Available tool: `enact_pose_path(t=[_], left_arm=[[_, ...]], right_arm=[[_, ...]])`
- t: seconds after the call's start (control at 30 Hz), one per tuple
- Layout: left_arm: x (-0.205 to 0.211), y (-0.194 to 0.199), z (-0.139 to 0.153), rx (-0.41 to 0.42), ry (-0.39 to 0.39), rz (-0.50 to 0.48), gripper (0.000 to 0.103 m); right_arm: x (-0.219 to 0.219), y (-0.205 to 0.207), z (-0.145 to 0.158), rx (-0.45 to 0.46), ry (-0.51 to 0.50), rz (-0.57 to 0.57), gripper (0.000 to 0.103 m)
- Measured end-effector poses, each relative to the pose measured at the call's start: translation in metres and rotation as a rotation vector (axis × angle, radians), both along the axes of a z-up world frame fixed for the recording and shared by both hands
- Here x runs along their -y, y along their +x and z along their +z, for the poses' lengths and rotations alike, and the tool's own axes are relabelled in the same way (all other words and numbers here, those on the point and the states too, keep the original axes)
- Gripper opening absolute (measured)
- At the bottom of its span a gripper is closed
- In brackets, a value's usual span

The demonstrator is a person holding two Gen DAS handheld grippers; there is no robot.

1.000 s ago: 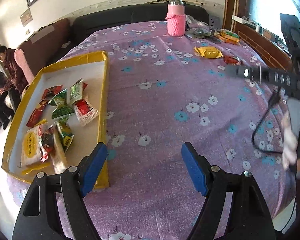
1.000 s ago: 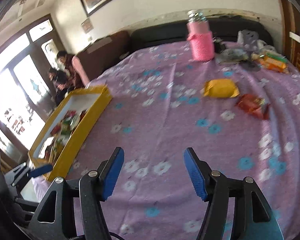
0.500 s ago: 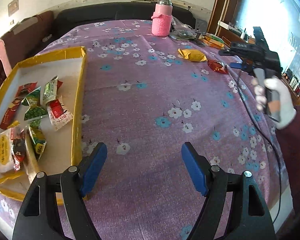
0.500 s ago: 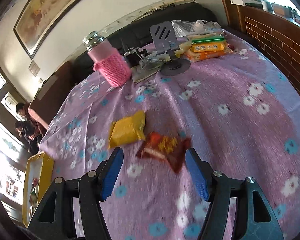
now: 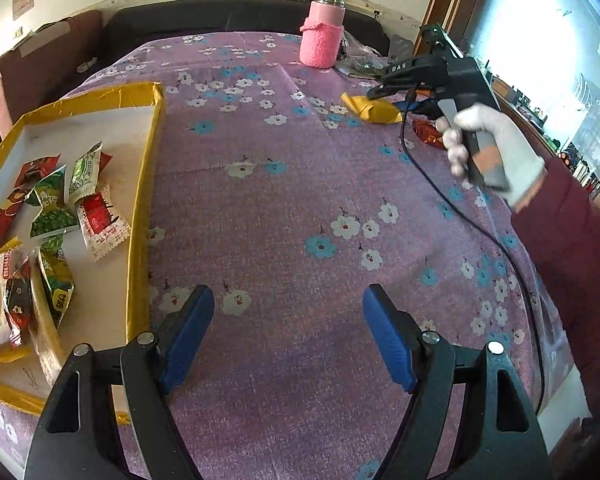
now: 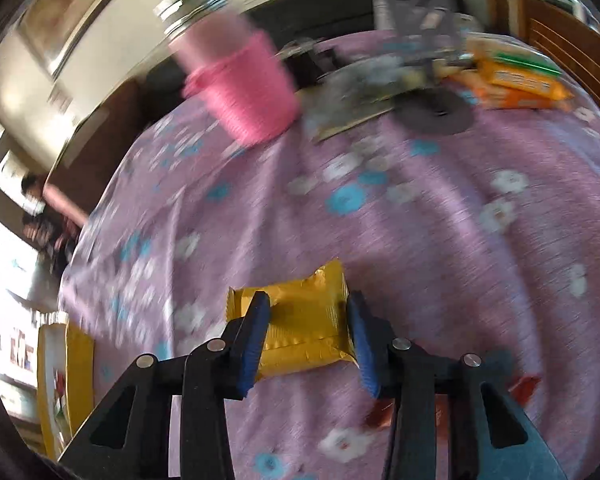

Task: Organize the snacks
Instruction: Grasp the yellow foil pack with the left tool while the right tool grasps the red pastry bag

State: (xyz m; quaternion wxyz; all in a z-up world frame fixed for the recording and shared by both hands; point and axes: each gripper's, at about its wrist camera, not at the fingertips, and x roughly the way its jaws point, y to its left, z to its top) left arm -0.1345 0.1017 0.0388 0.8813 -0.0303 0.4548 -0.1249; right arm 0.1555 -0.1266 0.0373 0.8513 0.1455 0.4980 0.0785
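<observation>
Our left gripper [image 5: 288, 336] hangs with jaws wide and empty beside the yellow tray [image 5: 140, 208], which already holds perhaps nine packets. Farther off, our right gripper [image 6: 306, 332] is closing its jaws around the yellow packet [image 6: 300, 320] on the table [image 5: 300, 200]; one red packet [image 5: 430, 134] waits beyond.

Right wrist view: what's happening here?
A person is sorting snacks on a table with floral cloth. The right gripper is closing its fingers around a yellow snack packet that lies on the cloth. The left gripper is open and empty near the yellow tray, which already has several packets in it. A red packet is not yet picked up.
</observation>
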Motion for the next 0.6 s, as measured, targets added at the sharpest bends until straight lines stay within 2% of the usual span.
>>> enact_pose_path(t=[0.13,0.2,0.27,0.33,0.43,0.6], left_arm=[[0.0,0.0,0.0,-0.007,-0.018,0.0,0.077],[0.0,-0.002,0.001,-0.008,-0.028,-0.005,0.077],[-0.001,-0.004,0.003,-0.007,-0.041,-0.008,0.077],[-0.002,-0.004,0.003,-0.015,-0.063,-0.012,0.077],[0.001,-0.005,0.001,-0.037,-0.101,-0.022,0.077],[0.011,-0.005,0.0,-0.053,-0.104,-0.042,0.077]], right_arm=[[-0.033,-0.03,0.003,-0.032,0.05,0.197,0.04],[-0.049,-0.049,0.003,-0.082,0.14,0.365,0.04],[-0.05,-0.068,0.013,-0.078,0.197,0.452,0.04],[-0.031,-0.077,0.028,-0.013,0.176,0.404,0.045],[0.021,-0.078,0.047,0.111,0.005,0.156,0.068],[0.068,-0.063,0.029,0.102,-0.037,0.023,0.069]])
